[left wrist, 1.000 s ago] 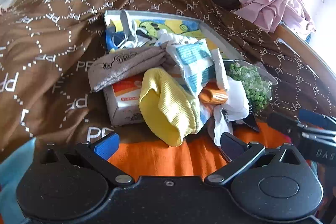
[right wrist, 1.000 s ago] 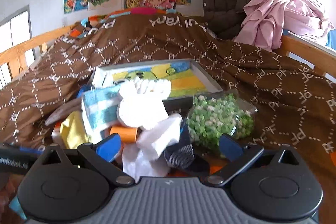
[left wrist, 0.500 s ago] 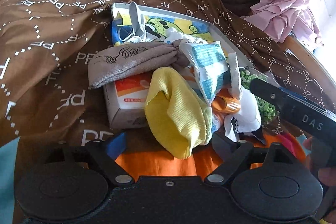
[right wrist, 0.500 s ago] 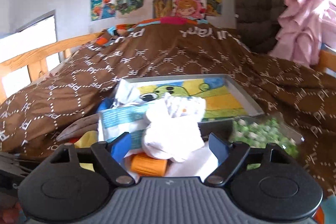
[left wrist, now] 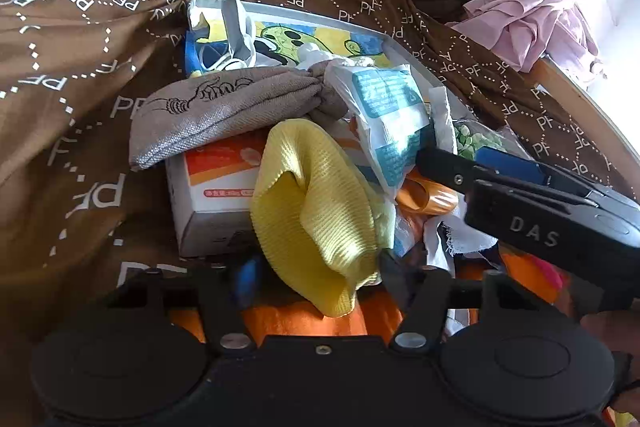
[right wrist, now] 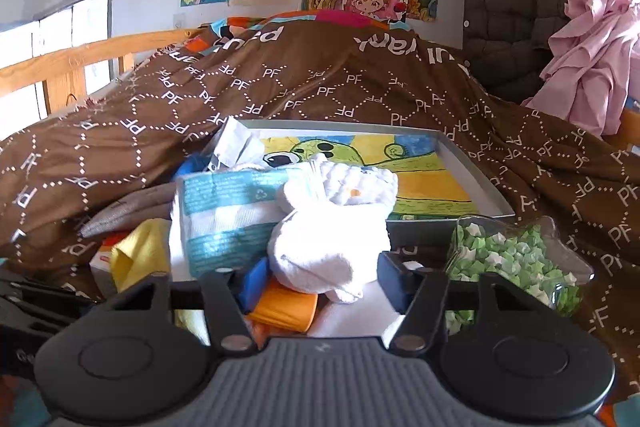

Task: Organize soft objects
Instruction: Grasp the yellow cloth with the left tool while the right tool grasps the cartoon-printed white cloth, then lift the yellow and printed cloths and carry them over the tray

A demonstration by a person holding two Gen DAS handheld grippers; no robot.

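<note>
On the bed, the left claw [left wrist: 316, 273] was closing around the yellow cloth [left wrist: 316, 211], pads either side of it. The right claw [right wrist: 320, 277] was closing around the white sock [right wrist: 332, 243], at three o'clock of the yellow cloth.

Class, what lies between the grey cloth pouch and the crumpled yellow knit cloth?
In the left wrist view, a white-and-orange cardboard box lies between the grey cloth pouch and yellow knit cloth.
</note>
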